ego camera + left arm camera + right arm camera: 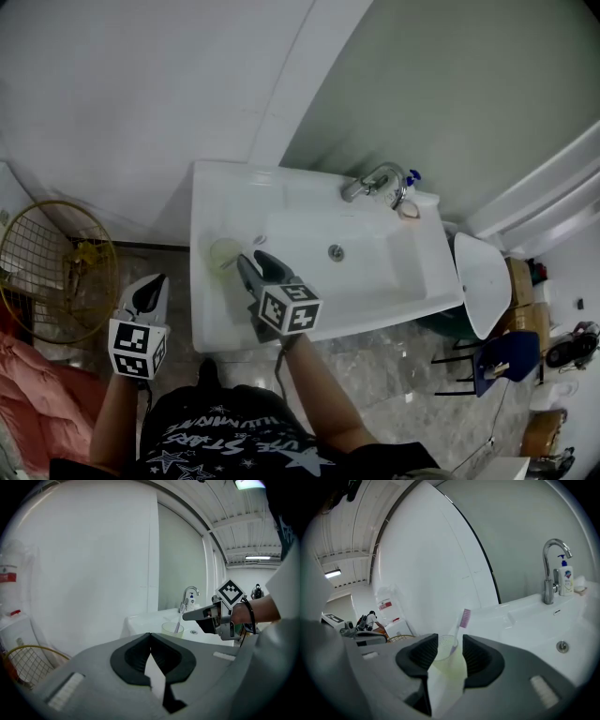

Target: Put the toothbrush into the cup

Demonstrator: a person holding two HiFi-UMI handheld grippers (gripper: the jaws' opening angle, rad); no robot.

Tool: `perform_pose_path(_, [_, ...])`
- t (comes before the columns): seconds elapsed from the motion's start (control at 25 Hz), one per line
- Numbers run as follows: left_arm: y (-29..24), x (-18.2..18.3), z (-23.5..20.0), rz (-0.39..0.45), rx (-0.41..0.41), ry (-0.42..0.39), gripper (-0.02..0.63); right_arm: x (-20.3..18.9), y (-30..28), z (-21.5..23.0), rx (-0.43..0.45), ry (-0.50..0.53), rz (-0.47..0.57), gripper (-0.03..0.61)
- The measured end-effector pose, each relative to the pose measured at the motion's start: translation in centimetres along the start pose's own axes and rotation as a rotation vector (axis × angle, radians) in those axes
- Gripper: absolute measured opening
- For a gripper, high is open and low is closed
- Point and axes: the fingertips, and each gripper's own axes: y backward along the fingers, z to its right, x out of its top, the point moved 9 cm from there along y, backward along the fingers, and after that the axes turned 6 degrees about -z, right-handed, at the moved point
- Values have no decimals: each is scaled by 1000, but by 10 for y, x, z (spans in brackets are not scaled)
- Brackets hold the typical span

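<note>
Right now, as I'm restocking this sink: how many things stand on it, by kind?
Cup: 1
Toothbrush: 1
Bottle: 1
Tap: 1
Small unclear thing: 1
Total: 5

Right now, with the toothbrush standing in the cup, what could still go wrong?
1. The right tool is open, with its jaws close on either side of the cup. A crooked pull-back might clip the cup and tip it.
2. The toothbrush leans with its head well above the rim, so a nudge could topple the light-looking cup toward the basin.
</note>
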Motion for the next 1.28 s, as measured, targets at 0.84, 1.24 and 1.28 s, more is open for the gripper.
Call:
perform_pose_path(0.84, [98, -9, 153, 48, -10, -60, 8, -34, 191, -10, 41, 38, 135, 114])
perform_pose_path(1.24, [151, -50, 211, -8, -3, -57, 9, -100, 242, -11, 46, -9, 74, 5])
perform_pose_path(1.28, [154, -53, 215, -12, -1, -56, 9, -104, 246, -12, 51, -5, 71, 5])
